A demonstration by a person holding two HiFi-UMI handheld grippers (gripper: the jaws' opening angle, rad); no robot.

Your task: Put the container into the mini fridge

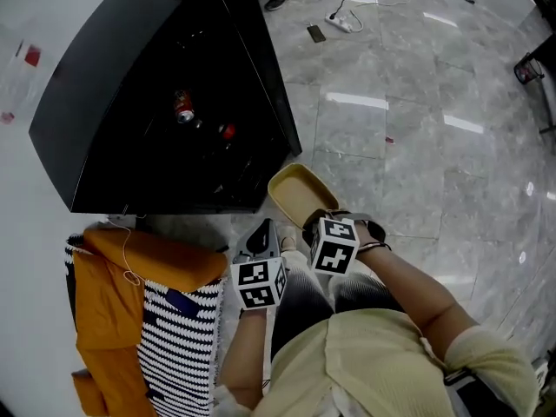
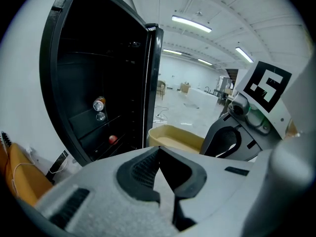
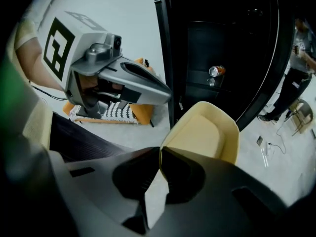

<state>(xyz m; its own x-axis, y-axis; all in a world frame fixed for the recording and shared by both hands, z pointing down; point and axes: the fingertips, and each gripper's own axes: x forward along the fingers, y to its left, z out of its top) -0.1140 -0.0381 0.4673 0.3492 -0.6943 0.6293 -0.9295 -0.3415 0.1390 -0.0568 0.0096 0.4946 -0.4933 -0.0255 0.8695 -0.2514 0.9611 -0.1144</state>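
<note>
The black mini fridge [image 1: 130, 85] stands open in front of me, its door [image 1: 265, 68] swung to the right. A can [image 1: 183, 107] and a small red thing [image 1: 228, 131] lie on its shelves. My right gripper [image 1: 310, 224] is shut on the near rim of a shallow yellow container [image 1: 294, 191], held low just before the fridge opening. The right gripper view shows the jaws [image 3: 159, 151] pinching that rim, with the container [image 3: 205, 132] tilted up beyond them. My left gripper [image 1: 261, 230] is beside it, shut and empty [image 2: 158, 151].
An orange cloth [image 1: 122, 276] and a black-and-white striped knit [image 1: 178, 341] lie at my left. A power strip [image 1: 340, 20] with a cable and a small dark device [image 1: 316, 33] lie on the marble floor beyond the fridge. A person [image 3: 296, 58] stands past the door.
</note>
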